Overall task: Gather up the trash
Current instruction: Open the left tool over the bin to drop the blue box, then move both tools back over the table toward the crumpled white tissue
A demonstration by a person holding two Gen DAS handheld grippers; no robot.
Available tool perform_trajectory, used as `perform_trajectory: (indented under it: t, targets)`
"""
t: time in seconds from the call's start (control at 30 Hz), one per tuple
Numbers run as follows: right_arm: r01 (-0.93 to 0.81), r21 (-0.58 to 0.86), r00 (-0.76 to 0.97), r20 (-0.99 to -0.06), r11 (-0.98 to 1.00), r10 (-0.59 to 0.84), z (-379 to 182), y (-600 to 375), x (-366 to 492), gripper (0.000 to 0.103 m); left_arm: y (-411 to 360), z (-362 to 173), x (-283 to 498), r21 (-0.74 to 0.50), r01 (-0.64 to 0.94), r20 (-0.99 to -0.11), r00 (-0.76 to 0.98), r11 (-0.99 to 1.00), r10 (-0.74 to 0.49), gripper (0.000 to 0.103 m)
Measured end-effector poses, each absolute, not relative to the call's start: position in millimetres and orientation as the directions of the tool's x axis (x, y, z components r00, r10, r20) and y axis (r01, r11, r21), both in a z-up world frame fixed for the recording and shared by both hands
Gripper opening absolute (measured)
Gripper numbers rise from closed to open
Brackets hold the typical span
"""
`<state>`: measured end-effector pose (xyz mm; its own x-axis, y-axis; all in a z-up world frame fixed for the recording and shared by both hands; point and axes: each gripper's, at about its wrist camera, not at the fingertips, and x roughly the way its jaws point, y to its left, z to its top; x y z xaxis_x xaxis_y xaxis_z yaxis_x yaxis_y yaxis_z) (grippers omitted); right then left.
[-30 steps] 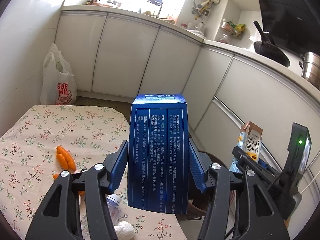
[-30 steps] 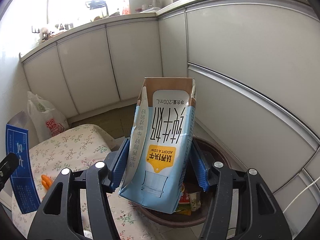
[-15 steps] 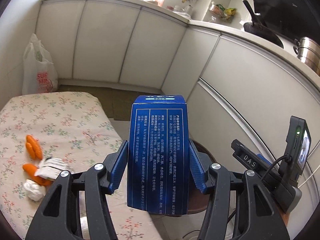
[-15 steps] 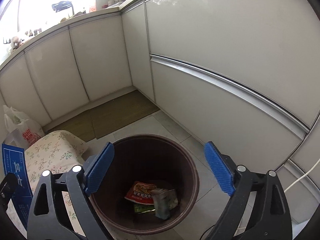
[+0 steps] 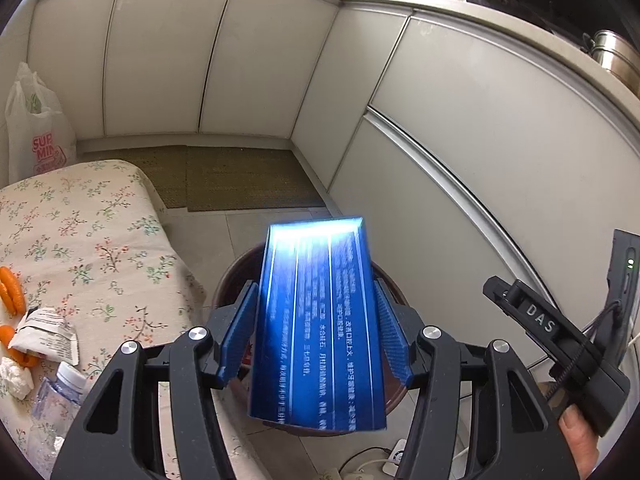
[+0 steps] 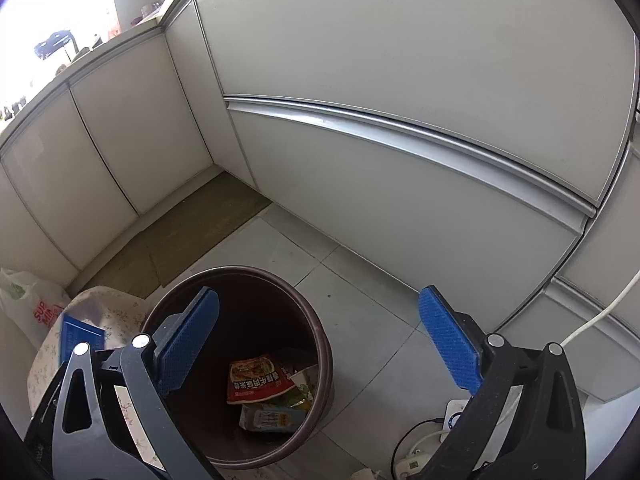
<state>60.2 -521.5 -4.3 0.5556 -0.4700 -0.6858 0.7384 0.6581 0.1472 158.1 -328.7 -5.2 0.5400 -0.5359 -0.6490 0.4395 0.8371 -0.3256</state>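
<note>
The blue box [image 5: 318,332] stands between the fingers [image 5: 240,336] of the left gripper [image 5: 316,338], right over the brown bin [image 6: 320,344] on the tiled floor; the picture is blurred, and whether the pads are pinching the box or just beside it cannot be told. In the right wrist view the bin holds a red food packet [image 6: 256,378], a milk carton [image 6: 272,418] lying on its side and some greenish wrappers. The right gripper [image 6: 320,350] hangs above the bin's far rim with its fingers [image 6: 448,344] spread wide and nothing between them. Beside the bin, a surface with a flowered cloth [image 5: 88,248] carries carrots [image 5: 12,292], a torn paper wrapper [image 5: 46,334], a clear plastic bottle [image 5: 56,400] and a crumpled white tissue [image 5: 14,374]. A white shopping bag [image 5: 36,132] sits by the cabinets, and a power strip [image 6: 416,458] lies on the floor.
</note>
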Motion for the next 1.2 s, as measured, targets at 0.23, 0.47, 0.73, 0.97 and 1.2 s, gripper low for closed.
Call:
perform_trajectory:
  t: [0.23, 0.47, 0.73, 0.97, 1.2]
  targets:
    - [0.738, 0.144, 0.551, -0.694, 0.660, -0.464, -5.5, -527.5, 56.0, 0.096, -354.7, -10.3, 159.6, -0.307, 0.460, -0.674, 0.513, 0.833, -0.532, 0.057]
    - [0.739, 0.147, 0.550, -0.696, 0.658, -0.461, -5.7, -529.6, 53.0, 0.096, -356.4, -10.9, 156.1, -0.294, 0.455, -0.683, 0.516, 0.841, -0.518, 0.057]
    - [0.727, 0.124, 0.542, -0.707, 0.675, -0.454, -7.3, -522.4, 56.2, 0.096, -339.3, -24.8, 163.6, -0.284, 0.399, -0.732, 0.497, 0.872, -0.466, 0.071]
    - [0.659, 0.047, 0.531, -0.736, 0.751, -0.419, -15.9, -498.0, 73.5, 0.096, -312.1, -40.0, 165.3, -0.281, 0.350, -0.759, 0.488, 0.894, -0.430, 0.073]
    - [0.561, -0.053, 0.522, -0.752, 0.826, -0.403, -23.2, -464.6, 91.7, 0.096, -277.7, -52.0, 171.4, -0.278, 0.277, -0.779, 0.495, 0.920, -0.384, 0.074]
